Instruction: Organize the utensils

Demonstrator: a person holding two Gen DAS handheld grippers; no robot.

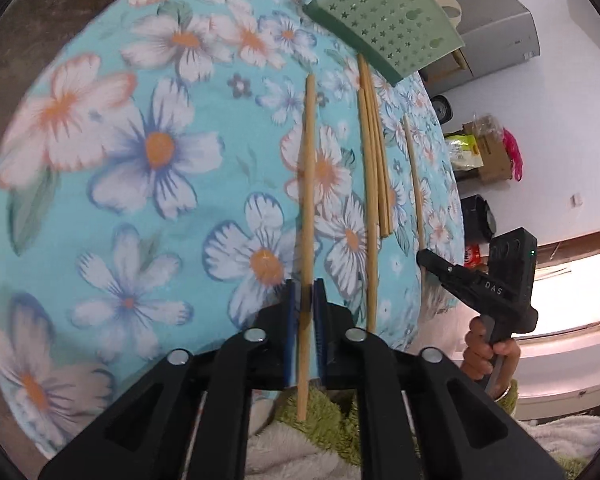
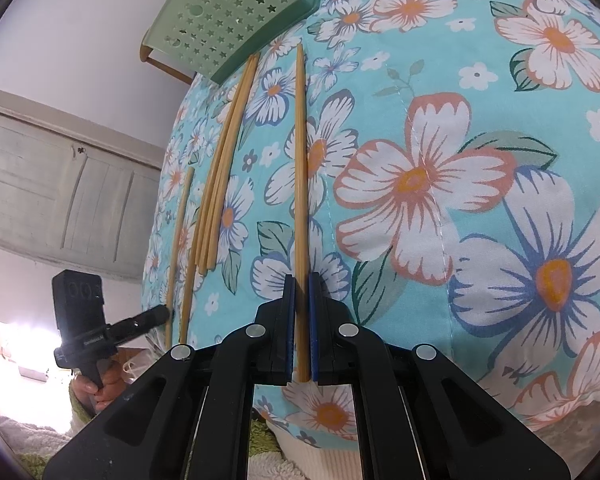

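Note:
My left gripper (image 1: 305,286) is shut on a wooden chopstick (image 1: 308,184) that points toward a green perforated holder (image 1: 384,16) lying on its side on the floral cloth. My right gripper (image 2: 302,280) is shut on another wooden chopstick (image 2: 301,160), which also points toward the green holder (image 2: 224,12). A bundle of several chopsticks (image 1: 374,148) lies on the cloth in front of the holder's mouth; it also shows in the right wrist view (image 2: 220,168). A single chopstick (image 1: 414,176) lies near the table edge. The right gripper shows in the left view (image 1: 428,258), the left gripper in the right view (image 2: 160,314).
The floral tablecloth (image 1: 140,152) covers a round table whose edge drops off at the near side. Beyond it are a grey cabinet (image 1: 496,24), boxes and bags on the floor (image 1: 484,152), and a white door (image 2: 60,192).

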